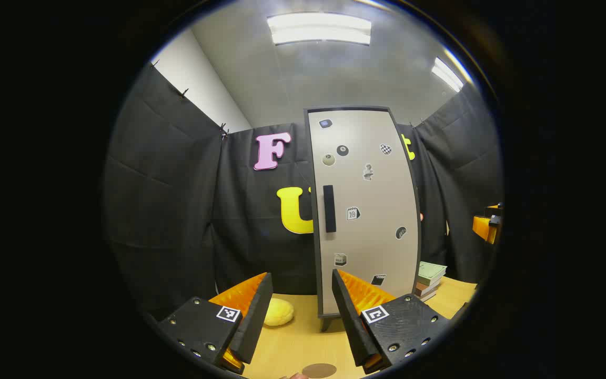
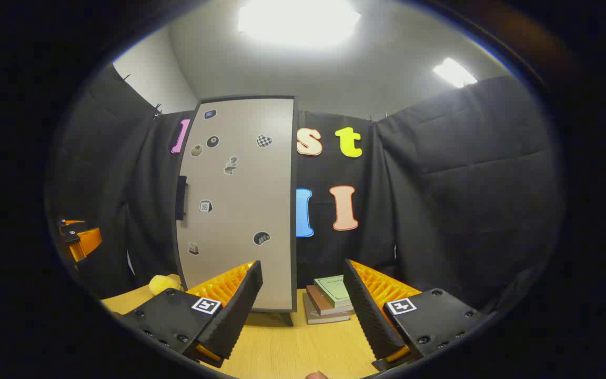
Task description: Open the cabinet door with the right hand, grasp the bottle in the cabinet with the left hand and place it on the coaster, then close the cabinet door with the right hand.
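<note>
Left gripper view: the left gripper (image 1: 302,295) hangs wide open and empty before the closed cabinet door (image 1: 366,210), its handle (image 1: 329,208) untouched; a round coaster (image 1: 319,370) lies on the table (image 1: 303,342) just below the fingers. Right gripper view: the right gripper (image 2: 303,295) gapes, holding nothing, near the cabinet, books (image 2: 329,300) stacked beside it

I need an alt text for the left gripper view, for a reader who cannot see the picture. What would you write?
A tall grey cabinet with a black handle and small stickers stands closed on a light wooden table, ahead of the open left gripper. A soft yellow round object lies to its left, a stack of books to its right, and a round brown coaster lies nearest.
</note>
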### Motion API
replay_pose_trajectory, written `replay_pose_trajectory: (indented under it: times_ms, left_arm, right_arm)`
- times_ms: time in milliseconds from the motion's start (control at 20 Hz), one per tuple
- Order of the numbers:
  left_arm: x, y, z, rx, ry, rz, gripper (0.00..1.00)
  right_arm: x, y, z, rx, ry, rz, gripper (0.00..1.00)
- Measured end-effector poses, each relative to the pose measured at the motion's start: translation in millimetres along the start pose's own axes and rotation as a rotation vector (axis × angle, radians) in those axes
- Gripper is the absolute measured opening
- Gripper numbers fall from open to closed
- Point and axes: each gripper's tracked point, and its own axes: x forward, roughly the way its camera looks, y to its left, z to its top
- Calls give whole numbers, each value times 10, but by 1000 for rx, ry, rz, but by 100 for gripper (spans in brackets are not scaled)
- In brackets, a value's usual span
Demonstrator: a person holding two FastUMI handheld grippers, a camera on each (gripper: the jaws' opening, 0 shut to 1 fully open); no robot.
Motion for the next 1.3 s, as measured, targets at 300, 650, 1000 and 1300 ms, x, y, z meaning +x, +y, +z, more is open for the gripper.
replay_pose_trajectory:
  times_ms: [300, 650, 1000, 1300]
  left_arm:
    - [-31, 145, 12, 6, 10, 7, 66]
    - [-59, 107, 26, 11, 3, 0, 66]
    - [-28, 38, 28, 16, -2, -6, 66]
    - [-23, -7, 39, 18, -3, -3, 66]
  right_arm:
    - [-51, 76, 72, -7, -21, -5, 96]
    - [-31, 69, 49, -10, -11, -5, 97]
    - [-4, 48, 36, -16, -2, -1, 96]
    - [32, 13, 31, -15, -4, 4, 97]
